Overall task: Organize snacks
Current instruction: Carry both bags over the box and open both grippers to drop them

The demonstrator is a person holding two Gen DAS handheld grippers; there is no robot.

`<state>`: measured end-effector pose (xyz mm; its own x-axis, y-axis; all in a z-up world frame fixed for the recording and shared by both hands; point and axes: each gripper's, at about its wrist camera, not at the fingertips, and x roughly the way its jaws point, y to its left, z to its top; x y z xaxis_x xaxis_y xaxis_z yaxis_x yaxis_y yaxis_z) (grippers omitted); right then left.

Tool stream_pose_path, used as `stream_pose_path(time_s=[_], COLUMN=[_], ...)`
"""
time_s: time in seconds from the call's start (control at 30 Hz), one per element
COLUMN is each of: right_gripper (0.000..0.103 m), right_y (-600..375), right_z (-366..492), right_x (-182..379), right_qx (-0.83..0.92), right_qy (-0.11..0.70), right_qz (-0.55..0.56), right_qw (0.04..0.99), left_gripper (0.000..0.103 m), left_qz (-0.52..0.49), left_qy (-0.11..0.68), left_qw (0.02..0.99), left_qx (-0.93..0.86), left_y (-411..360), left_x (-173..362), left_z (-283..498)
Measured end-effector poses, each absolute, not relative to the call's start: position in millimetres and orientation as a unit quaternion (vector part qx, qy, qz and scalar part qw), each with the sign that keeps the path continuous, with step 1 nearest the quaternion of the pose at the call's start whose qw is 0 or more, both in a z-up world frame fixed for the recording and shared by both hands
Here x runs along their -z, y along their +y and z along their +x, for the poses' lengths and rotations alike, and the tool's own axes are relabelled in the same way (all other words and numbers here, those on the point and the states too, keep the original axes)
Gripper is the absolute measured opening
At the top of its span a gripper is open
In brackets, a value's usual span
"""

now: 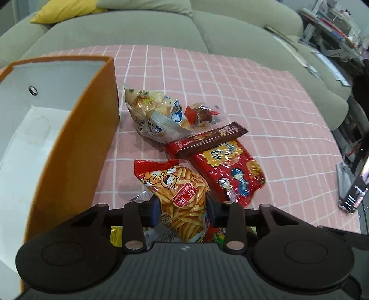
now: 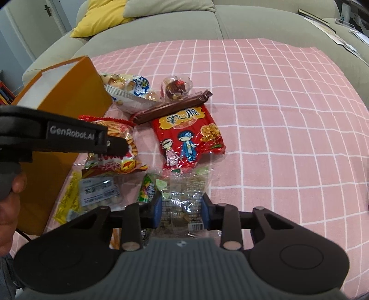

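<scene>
Sofa cushions (image 1: pixel 129 30), grey-green and plump with a yellow pillow (image 2: pixel 101 18) behind, carry a pink cloth (image 2: pixel 276 115) gridded in white. On its left edge stands an orange box (image 1: pixel 76 147), stiff-walled, white inside. Crinkly snack packets lie beside it: a glossy red cracker bag (image 2: pixel 191 131), a pale bag of small cakes (image 1: pixel 156 115), a slim brown bar (image 1: pixel 207 138) lying across the red bag. The left gripper (image 1: pixel 182 207) pinches the fries-printed packet (image 1: pixel 184 193), its pads against both sides. The right gripper (image 2: pixel 181 212) has narrowed on a clear packet (image 2: pixel 182 198) of pale pieces, blue pads touching the film.
</scene>
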<state>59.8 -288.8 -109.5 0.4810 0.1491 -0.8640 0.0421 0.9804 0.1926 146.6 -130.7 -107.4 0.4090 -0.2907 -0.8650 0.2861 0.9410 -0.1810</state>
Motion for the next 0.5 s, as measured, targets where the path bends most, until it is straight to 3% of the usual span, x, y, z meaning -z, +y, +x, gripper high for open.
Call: stream_pose_path(time_s=[0.5], right_gripper=[0.030], right_y=[-258], right_z=[25], right_x=[44], right_qx=[-0.067], right_qy=[0.446], right_qz=[0.108], right_qw=[0.886], left_gripper=[0.043], left_qz=[0.022], left_qy=[0.435], left_qw=[0.876], left_qx=[0.206], left_y=[-80], left_x=[28], left_z=[89])
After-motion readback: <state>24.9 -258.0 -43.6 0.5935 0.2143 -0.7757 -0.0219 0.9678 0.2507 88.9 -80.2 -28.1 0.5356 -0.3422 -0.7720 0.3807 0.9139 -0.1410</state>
